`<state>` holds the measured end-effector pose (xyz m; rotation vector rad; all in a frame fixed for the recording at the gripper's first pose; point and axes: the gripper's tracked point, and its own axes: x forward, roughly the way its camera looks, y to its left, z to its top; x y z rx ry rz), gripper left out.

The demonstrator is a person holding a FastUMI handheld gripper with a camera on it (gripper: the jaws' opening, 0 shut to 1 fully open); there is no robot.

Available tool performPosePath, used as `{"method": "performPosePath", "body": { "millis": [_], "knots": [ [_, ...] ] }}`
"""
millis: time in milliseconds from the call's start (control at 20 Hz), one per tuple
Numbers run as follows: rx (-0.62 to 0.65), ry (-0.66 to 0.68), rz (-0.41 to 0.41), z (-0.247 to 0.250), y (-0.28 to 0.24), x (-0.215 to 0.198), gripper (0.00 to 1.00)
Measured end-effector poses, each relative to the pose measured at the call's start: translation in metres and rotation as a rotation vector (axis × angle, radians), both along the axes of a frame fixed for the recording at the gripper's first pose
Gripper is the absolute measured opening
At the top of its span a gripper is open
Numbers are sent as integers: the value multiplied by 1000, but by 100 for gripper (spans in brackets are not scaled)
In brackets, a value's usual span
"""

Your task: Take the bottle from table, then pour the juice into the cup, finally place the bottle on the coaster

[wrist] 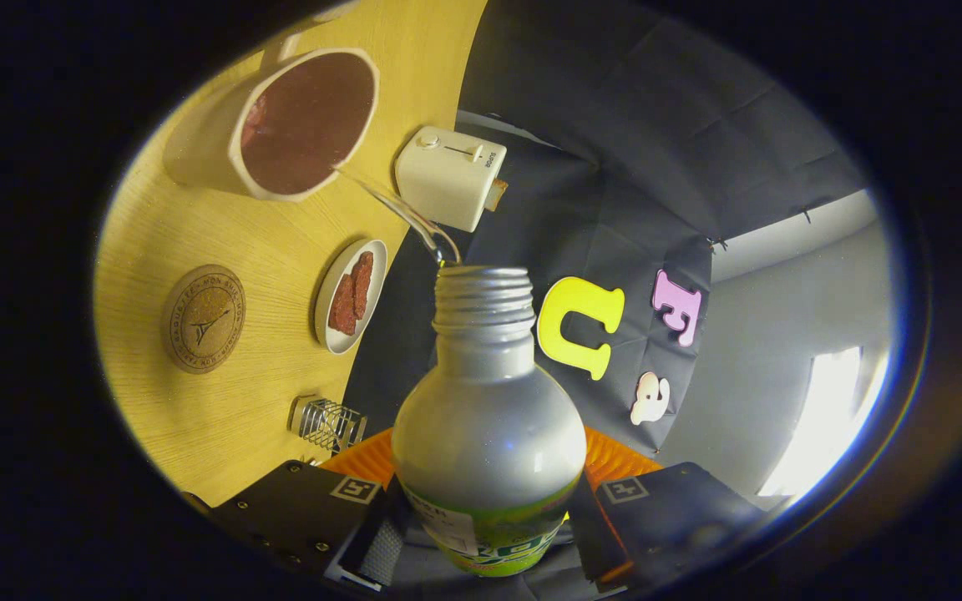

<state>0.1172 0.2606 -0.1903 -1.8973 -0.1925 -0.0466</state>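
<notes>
My gripper [488, 526] is shut on a silver bottle [489, 417] with a green label and an open threaded neck. The view is rolled over, so the bottle is tipped toward the table. A thin clear stream [397, 209] runs from the bottle's mouth to the rim of a white cup [222, 146], which holds dark red liquid. The round cork coaster [204, 318] lies on the wooden table [281, 275], apart from the cup and off to the side of the bottle.
A white toaster [452, 175] stands at the table's back edge near the cup. A small white plate [351, 295] with reddish slices lies between coaster and bottle. A wire rack [327, 421] sits close to my fingers. The booth's dark cloth hangs behind.
</notes>
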Motion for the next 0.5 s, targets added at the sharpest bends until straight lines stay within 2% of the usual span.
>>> {"method": "performPosePath", "body": {
  "millis": [500],
  "knots": [
    [-44, -11, 2, 9, 0, 0, 80]
  ]
}}
